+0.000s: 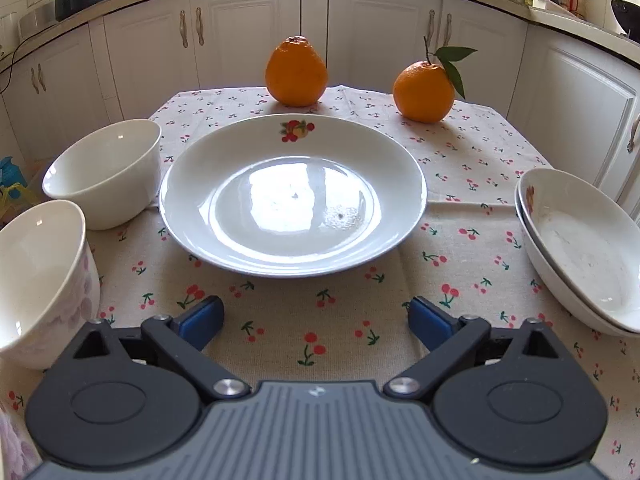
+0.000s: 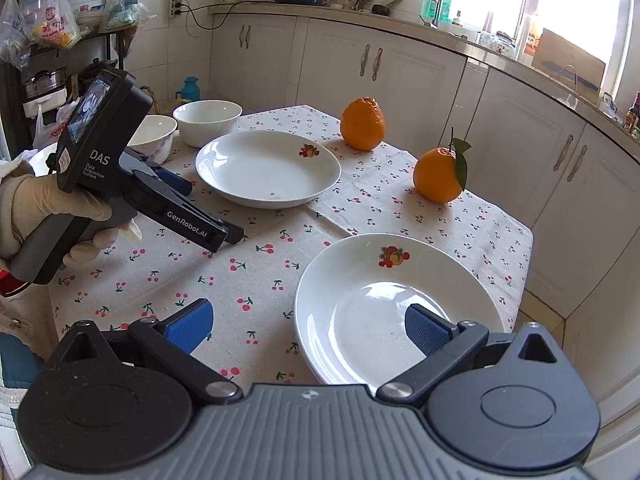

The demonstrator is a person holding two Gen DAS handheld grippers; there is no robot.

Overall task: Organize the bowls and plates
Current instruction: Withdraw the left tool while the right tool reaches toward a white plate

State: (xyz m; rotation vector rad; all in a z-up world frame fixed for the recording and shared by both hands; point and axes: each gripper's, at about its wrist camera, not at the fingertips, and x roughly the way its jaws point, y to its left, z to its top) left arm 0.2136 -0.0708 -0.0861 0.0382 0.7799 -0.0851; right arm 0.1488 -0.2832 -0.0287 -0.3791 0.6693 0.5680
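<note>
A white plate with a fruit print (image 1: 292, 196) lies mid-table, just ahead of my left gripper (image 1: 314, 320), which is open with only cloth between its blue pads. Left of the plate stand a plain white bowl (image 1: 104, 172) and a flower-patterned bowl (image 1: 40, 280). Two stacked plates (image 1: 580, 248) sit at the right edge. In the right wrist view my right gripper (image 2: 308, 326) is open above the near rim of that stack (image 2: 320, 280), one pad over the dish, nothing gripped. A gloved hand holds the left gripper (image 2: 208, 212) near the middle plate (image 2: 268, 168).
Two oranges (image 1: 296, 72) (image 1: 424, 92) stand at the far side of the cherry-print tablecloth (image 1: 340, 320). White kitchen cabinets (image 1: 240, 40) ring the table. A further white dish (image 2: 40, 160) shows behind the gloved hand.
</note>
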